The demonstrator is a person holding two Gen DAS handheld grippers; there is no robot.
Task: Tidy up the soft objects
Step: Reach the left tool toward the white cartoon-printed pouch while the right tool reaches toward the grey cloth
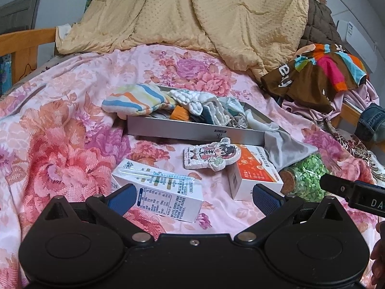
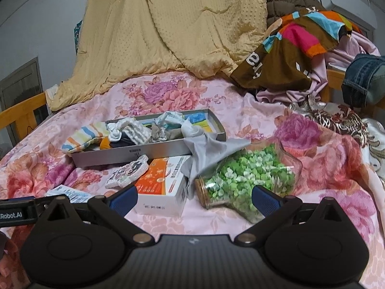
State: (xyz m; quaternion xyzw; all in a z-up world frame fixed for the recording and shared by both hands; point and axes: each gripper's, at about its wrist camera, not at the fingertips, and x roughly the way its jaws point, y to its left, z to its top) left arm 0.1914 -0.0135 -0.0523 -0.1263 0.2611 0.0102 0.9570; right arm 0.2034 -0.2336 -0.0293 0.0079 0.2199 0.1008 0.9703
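Observation:
A long grey tray (image 1: 192, 131) (image 2: 103, 157) lies on the flowered bedsheet, filled with socks and small cloths. A striped sock (image 1: 134, 101) (image 2: 83, 137) hangs over its left end, and a grey cloth (image 1: 286, 149) (image 2: 209, 154) spills over its right end. In front of the tray lies a flat cartoon-printed soft pad (image 1: 211, 156) (image 2: 130, 171), leaning on an orange-and-white box (image 1: 255, 175) (image 2: 161, 183). My left gripper (image 1: 192, 200) is open above a white carton (image 1: 158, 192). My right gripper (image 2: 195, 201) is open and holds nothing, between the orange box and a jar of green bits (image 2: 245, 183).
A yellow blanket (image 1: 182, 12) is heaped at the back. A brown multicoloured cloth (image 2: 288, 55), pink fabric and jeans (image 2: 363, 79) pile up at the right. A wooden bed rail (image 1: 21, 45) runs along the left. The other gripper's side (image 1: 353, 190) shows at the right edge.

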